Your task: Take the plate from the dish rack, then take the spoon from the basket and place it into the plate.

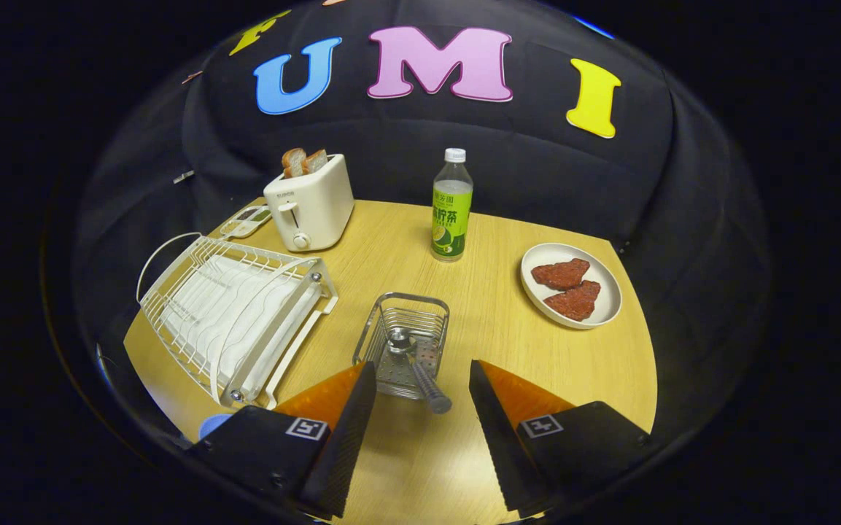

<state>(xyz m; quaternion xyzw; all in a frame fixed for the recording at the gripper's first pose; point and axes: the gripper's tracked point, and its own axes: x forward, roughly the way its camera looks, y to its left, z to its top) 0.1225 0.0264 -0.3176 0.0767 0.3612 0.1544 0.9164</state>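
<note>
A small wire basket (pixel 407 300) stands on the wooden table (pixel 493 328), just ahead of my fingers. A metal spoon (pixel 426 386) lies in it, bowl down, and its ribbed handle sticks out over the near rim into the gap between my fingertips. My gripper (pixel 421 367) is open, and neither finger touches the handle. The white wire dish rack (pixel 230 313) sits left of the basket with nothing standing in its slots. A small blue rounded edge (pixel 213 424) peeks out beside my left finger; I cannot tell what it is.
A white plate (pixel 605 281) with two reddish meat slices lies to the right, beyond my right finger. A green-labelled bottle (pixel 451 208) stands behind the basket. A white toaster (pixel 311 204) with two bread slices is at the back left.
</note>
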